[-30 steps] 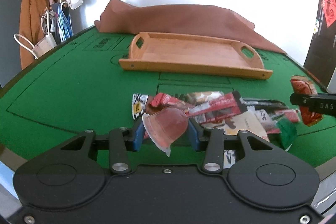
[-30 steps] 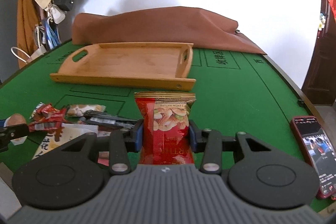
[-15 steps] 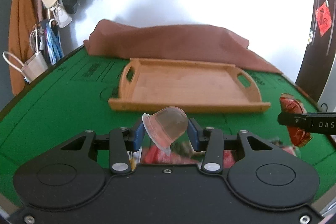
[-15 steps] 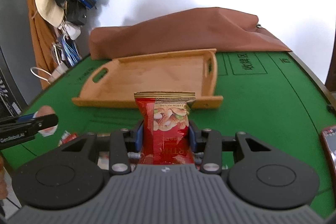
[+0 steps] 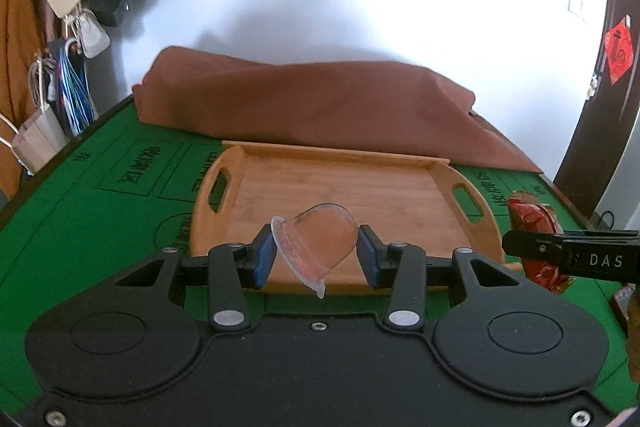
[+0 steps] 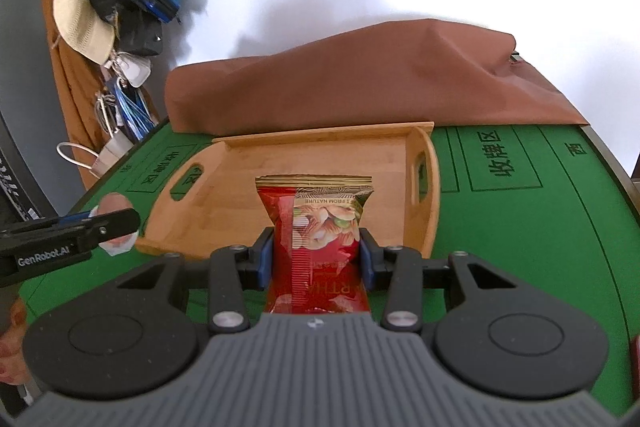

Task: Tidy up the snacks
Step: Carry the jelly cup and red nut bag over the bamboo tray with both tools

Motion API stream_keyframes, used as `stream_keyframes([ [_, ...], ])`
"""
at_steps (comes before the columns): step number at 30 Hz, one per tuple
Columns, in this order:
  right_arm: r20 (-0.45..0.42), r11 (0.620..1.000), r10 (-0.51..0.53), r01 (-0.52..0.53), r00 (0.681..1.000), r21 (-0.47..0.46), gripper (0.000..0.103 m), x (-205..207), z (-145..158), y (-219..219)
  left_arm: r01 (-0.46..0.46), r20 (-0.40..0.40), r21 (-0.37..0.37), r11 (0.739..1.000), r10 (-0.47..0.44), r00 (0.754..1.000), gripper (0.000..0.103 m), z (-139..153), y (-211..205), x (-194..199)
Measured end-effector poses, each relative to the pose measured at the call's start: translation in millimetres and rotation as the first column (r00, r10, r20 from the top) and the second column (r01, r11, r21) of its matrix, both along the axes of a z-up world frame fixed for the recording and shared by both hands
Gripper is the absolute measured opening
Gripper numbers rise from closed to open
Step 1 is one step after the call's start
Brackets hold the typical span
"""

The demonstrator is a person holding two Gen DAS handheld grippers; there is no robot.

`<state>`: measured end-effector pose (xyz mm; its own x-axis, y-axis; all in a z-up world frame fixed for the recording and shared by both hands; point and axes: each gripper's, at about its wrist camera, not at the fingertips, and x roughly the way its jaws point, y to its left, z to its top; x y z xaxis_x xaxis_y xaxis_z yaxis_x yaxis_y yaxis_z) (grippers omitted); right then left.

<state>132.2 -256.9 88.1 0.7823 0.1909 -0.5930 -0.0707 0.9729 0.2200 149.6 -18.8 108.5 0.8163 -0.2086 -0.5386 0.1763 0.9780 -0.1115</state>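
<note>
Left wrist view. My left gripper (image 5: 316,257) is closed partway on a jelly cup (image 5: 316,247): both blue pads (image 5: 264,259) press its sides. The cup lies tipped, its rim and foil tab pointing down-left, dome up-right. It hangs in the air in front of the near wall of the tray (image 5: 336,187), not yet over the floor. The tray floor shows bare from here. Step in hand, as I judge it: carry the cup over the near wall and set it down inside. To do it well I should clear the wall with the hanging tab, lower until the cup nearly meets the wood, then let go; dropped from height, a tipped dome would likely roll. Keep to the left half so the two tools do not meet. At the right edge of this view my right gripper's finger (image 5: 568,257) shows side-on, with the red packet (image 5: 532,223) behind it.

Right wrist view. My right gripper (image 6: 318,263) is clamped on the packet (image 6: 320,243), pads on its two long edges; it stands upright, sealed top edge up, between me and the tray (image 6: 248,171). It also sits short of the near wall. Best to lay it flat toward the right handle (image 6: 420,175). The left tool's finger (image 6: 80,227) and the cup (image 6: 114,205) show at the left, well apart from the packet. Green table (image 6: 520,247) lies around the tray.
</note>
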Motion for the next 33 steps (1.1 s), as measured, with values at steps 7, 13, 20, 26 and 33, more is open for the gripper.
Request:
stream_keyframes([
  [7, -0.073, 0.999, -0.024, 0.021, 0.997, -0.041, 0.045, 57.0, -10.0, 4.1, -0.004, -0.106, -0.012, 1.000, 0.002, 0.994, 0.041, -22.1, -12.6, 60.4],
  [13, -0.175, 0.998, -0.039, 0.030, 0.984, -0.058, 0.045, 93.8, -38.9, 7.8, -0.003, -0.192, 0.017, 1.000, 0.007, 0.981, 0.041, -47.0, -28.1, 102.3],
  [20, -0.216, 0.997, -0.052, 0.038, 0.975, -0.067, 0.045, 120.2, -60.5, 7.5, -0.010, -0.247, 0.041, 0.999, 0.020, 0.969, 0.042, -69.7, -39.5, 131.8],
  [26, -0.240, 0.997, -0.071, 0.061, 0.968, -0.050, 0.045, 135.8, -68.5, 2.9, -0.011, -0.254, 0.044, 0.999, 0.022, 0.967, 0.042, -76.9, -43.6, 141.8],
  [33, -0.226, 0.994, -0.075, 0.056, 0.971, -0.090, 0.045, 142.5, -74.0, 7.9, 0.005, -0.238, 0.063, 0.998, 0.010, 0.971, 0.041, -77.4, -48.1, 144.7],
])
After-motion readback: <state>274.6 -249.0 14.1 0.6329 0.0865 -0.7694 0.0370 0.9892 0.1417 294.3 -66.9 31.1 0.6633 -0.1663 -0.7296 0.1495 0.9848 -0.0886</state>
